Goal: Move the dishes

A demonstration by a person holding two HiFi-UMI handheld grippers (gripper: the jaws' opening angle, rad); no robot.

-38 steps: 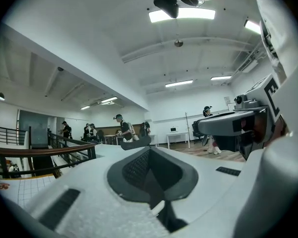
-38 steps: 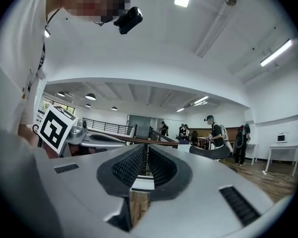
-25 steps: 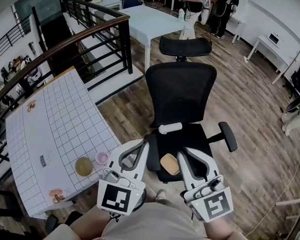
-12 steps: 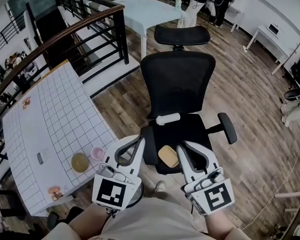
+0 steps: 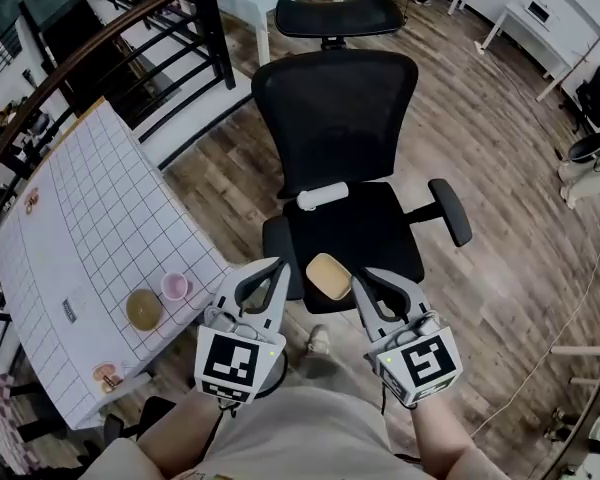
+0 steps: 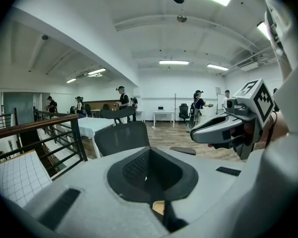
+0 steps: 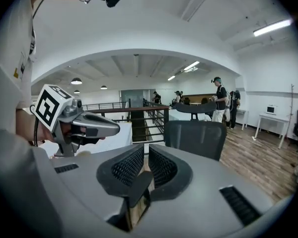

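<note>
Bench [image 5: 90,218] w/ white grid cloth at 9 o'clock, on wood floor [image 5: 500,148]. Near its 5 o'clock edge: brown bowl [image 5: 143,309] & pink cup [image 5: 174,287] just beside each other, cup at bowl's 1 o'clock; small orange item [image 5: 105,375] nr the 6 o'clock corner. Black chair [image 5: 352,230] at 12 o'clock on the floor, white roll [image 5: 322,196] on its seat.

The wooden dish [image 5: 329,275] in my right gripper [image 5: 365,280] hangs over the office chair's [image 5: 340,118] front edge. To my left, bowl [image 5: 143,309] and cup [image 5: 174,287] sit side by side on the table [image 5: 80,218].
</note>
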